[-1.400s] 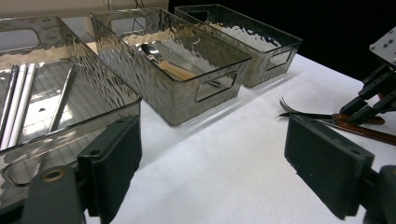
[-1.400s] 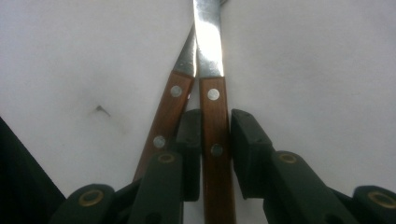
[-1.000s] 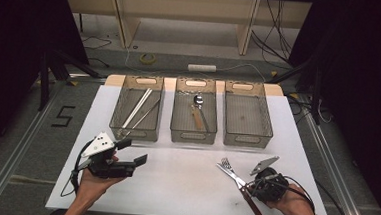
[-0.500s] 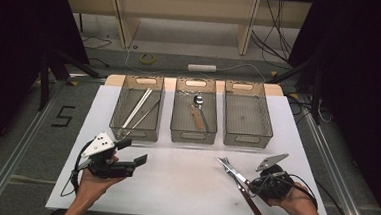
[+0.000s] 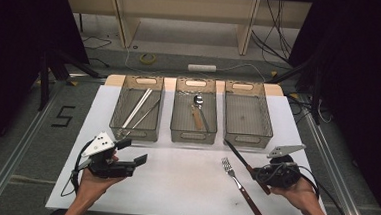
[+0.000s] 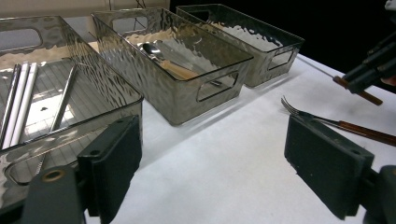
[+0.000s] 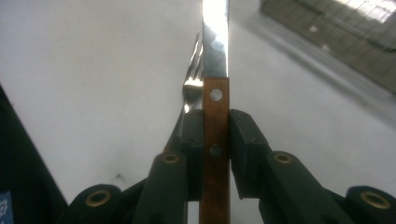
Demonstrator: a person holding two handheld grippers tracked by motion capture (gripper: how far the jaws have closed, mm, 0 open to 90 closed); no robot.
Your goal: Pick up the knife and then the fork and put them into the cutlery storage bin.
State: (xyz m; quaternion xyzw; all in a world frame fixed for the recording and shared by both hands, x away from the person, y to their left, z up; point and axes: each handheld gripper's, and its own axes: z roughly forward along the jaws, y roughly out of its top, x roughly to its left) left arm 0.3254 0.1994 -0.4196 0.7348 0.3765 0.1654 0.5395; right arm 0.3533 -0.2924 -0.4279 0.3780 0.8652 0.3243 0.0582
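A wooden-handled knife (image 5: 239, 157) hangs a little above the white table (image 5: 173, 186), blade pointing toward the trays. My right gripper (image 5: 262, 174) is shut on its handle. In the right gripper view the pads (image 7: 240, 140) press both sides of the knife (image 7: 215, 100), and the fork (image 7: 191, 79) lies below it. The fork (image 5: 239, 186) rests on the table left of that gripper. My left gripper (image 5: 134, 151) is held open at the front left with nothing between its fingers. In the left gripper view its gripper (image 6: 215, 154) faces the fork (image 6: 327, 122) and the right gripper (image 6: 373, 65).
Three clear trays stand in a row at the back. The left tray (image 5: 137, 134) holds chopsticks (image 5: 137, 107) and a metal straw. The middle tray (image 5: 192, 136) holds a spoon (image 5: 198, 99) and another wooden-handled piece. The right tray (image 5: 246, 139) has nothing in it.
My right gripper has risen and shifted right with the knife, lifting it away from the fork, which stays on the table. The left gripper has not moved.
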